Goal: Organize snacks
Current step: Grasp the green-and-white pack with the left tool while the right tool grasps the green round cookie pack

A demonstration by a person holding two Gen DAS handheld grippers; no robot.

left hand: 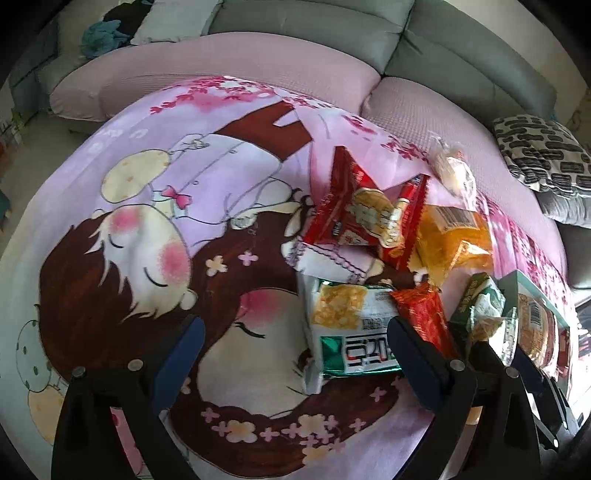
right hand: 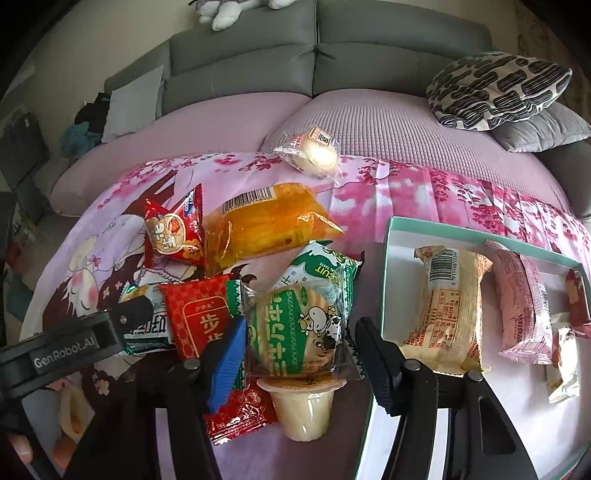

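With my right hand-held gripper (right hand: 301, 350) spread wide around the green biscuit pack (right hand: 303, 325) near the blanket's (right hand: 406, 192) front edge, I should close squarely mid-pack, while my left hand-held gripper (left hand: 295, 354) gapes empty.

A home living room, as we see it.
We face a grey sofa (right hand: 314, 55) with a patterned cushion (right hand: 495, 88), a soft toy (right hand: 229, 11) on its back, and a cartoon blanket (left hand: 155, 229) spread with snacks (right hand: 269, 221).
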